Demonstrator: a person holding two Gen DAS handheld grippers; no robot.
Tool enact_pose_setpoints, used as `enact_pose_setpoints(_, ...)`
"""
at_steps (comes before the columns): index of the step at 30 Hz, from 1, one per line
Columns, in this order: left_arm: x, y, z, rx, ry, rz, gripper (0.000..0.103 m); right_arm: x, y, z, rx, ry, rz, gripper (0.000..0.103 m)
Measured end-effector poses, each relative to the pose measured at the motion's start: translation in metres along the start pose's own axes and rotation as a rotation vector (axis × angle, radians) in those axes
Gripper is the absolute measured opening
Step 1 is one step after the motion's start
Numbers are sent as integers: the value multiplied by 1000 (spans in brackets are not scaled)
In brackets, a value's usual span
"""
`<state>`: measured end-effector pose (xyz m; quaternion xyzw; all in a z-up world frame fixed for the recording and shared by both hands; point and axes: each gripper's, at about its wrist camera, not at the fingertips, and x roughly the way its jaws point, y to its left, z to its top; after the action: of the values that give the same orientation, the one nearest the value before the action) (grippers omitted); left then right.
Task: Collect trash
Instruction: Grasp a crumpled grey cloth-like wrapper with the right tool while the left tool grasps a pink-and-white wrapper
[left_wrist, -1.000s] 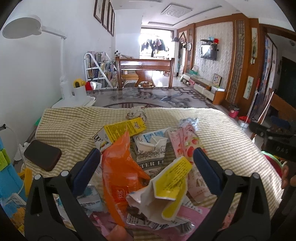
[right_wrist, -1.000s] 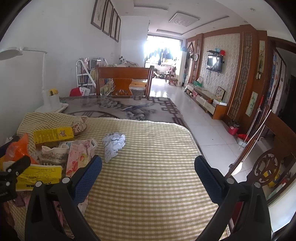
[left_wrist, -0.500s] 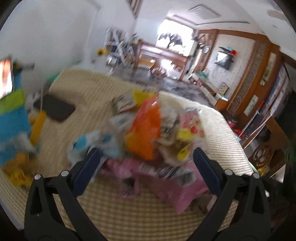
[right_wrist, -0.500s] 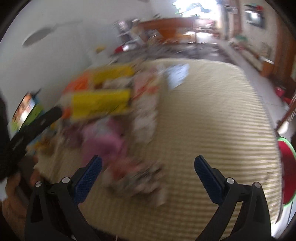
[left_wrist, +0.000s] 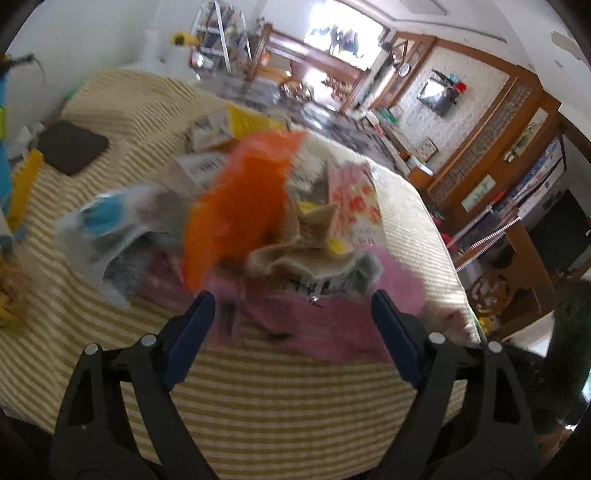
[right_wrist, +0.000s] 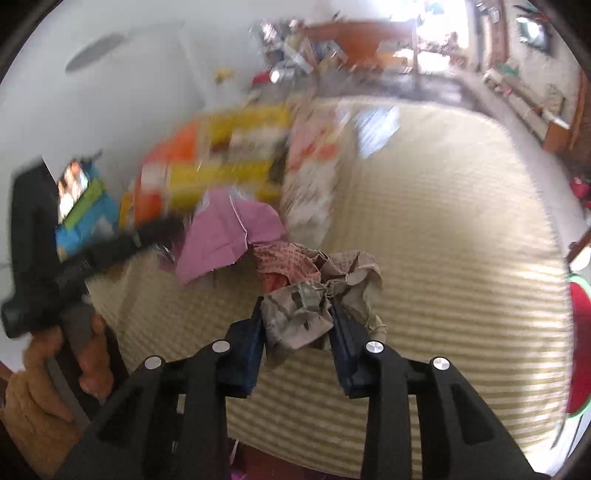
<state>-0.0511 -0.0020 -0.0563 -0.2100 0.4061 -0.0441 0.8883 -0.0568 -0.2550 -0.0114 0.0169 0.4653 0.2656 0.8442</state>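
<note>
Your right gripper (right_wrist: 297, 314) sits low in the middle of the right wrist view, its blue fingers (right_wrist: 343, 325) clamped on a crumpled brownish wrapper (right_wrist: 299, 317) near the front edge of the striped tablecloth (right_wrist: 443, 229). The wrapper bunches up between the fingers and spills to the right of them. Just above it lie a reddish patterned scrap (right_wrist: 284, 258) and a pink sheet (right_wrist: 225, 232), with a blurred heap of orange and yellow packaging (right_wrist: 207, 166) in the upper left. At the left edge, your left hand (right_wrist: 74, 332) holds the other tool. In the left wrist view, your left gripper (left_wrist: 291, 314) has its fingers wide apart with nothing between them, low in the frame over the cloth. The trash pile fills the middle above it: an orange bag (left_wrist: 243, 206), a pink wrapper (left_wrist: 328, 317), and a strawberry-printed packet (left_wrist: 354, 199). A dark phone (left_wrist: 72, 147) lies at the left.
</note>
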Motion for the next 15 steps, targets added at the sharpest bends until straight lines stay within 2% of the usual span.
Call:
enact_pose_setpoints(2,12,-7,-3,-17,37,-16,85,-4,-12,7,27,-18,1,32)
enact_pose_setpoints(5,24,-18,-4,-20,61,19,91,-17,-27,6,56,-38,2,32)
enact_pose_setpoints(7,29,-26,-5,8,73,33,92,-26,-36,3,72,-52,3,32)
enact_pose_setpoints(11,39,-43,-14,75,122,8,94,-39,-49,2,138,-83,54,32)
enact_pose_setpoints(15,57,-58,-22,105,163,7,96,-46,-52,1,133,-98,55,33)
